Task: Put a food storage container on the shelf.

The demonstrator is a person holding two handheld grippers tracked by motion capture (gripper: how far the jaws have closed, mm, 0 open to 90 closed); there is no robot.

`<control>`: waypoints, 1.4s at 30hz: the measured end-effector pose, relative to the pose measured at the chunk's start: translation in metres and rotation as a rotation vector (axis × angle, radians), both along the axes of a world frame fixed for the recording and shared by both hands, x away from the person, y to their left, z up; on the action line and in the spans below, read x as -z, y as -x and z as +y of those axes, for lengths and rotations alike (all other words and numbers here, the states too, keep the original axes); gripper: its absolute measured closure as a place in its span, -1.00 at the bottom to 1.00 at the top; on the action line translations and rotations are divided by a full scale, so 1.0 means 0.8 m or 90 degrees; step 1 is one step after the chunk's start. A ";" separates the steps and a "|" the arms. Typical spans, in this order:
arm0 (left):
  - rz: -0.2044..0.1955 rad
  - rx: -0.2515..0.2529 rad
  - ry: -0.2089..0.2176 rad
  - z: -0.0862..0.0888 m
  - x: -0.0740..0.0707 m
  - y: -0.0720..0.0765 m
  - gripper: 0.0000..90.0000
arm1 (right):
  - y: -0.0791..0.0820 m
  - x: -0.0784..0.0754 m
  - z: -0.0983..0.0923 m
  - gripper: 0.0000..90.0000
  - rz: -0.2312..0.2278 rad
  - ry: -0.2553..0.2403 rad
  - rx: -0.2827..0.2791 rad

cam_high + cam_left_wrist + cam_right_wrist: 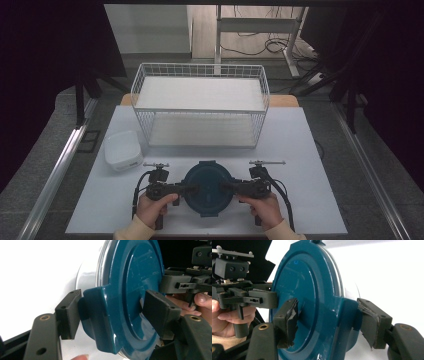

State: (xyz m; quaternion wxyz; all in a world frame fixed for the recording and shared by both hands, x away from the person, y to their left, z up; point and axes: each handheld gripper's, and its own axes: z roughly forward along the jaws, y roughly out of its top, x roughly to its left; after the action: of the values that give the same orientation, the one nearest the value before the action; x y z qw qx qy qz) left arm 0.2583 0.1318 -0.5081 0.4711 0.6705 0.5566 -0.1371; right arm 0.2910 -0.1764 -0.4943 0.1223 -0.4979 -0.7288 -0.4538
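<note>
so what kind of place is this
Probably a lab or recording workspace, not a home: a bare white table holding a wire basket and lidded container, desk legs with loose cables behind, and dark curtains alongside.

glossy smooth teal plastic lid (130, 290); white wire-metal basket (200, 70); matt white table (310, 150).

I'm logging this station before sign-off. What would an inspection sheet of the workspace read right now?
Surface: white tabletop, bare around the work.
Job's things: round dark-teal clip-lid container, flat at the near edge.
Clutter: white wire two-tier basket behind; white lidded plastic box at left.
Grippers: left tongs straddle a side clip; right tongs straddle the opposite clip; pads look pressed on.
Cables: black leads trail from both tongs; more on the floor.
Surroundings: dark drapes, metal rails, desk legs.
</note>
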 end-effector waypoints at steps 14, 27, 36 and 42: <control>-0.023 -0.008 -0.012 0.004 -0.010 0.003 -0.19 | 0.004 -0.008 0.003 -0.13 -0.028 -0.008 0.008; -0.040 -0.004 -0.011 0.005 -0.018 0.005 -0.19 | 0.006 -0.019 0.004 -0.13 -0.050 -0.001 0.001; -0.046 -0.003 -0.014 0.004 -0.025 0.005 -0.19 | 0.007 -0.025 0.004 -0.13 -0.061 0.000 0.000; -0.054 -0.003 -0.020 0.005 -0.033 0.004 -0.20 | 0.007 -0.031 0.006 -0.13 -0.065 -0.002 0.000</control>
State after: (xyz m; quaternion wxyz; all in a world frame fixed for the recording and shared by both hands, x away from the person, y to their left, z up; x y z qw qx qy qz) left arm 0.2551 0.1359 -0.4817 0.4839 0.6816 0.5400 -0.0983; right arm 0.2856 -0.1718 -0.4696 0.0858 -0.4742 -0.7332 -0.4798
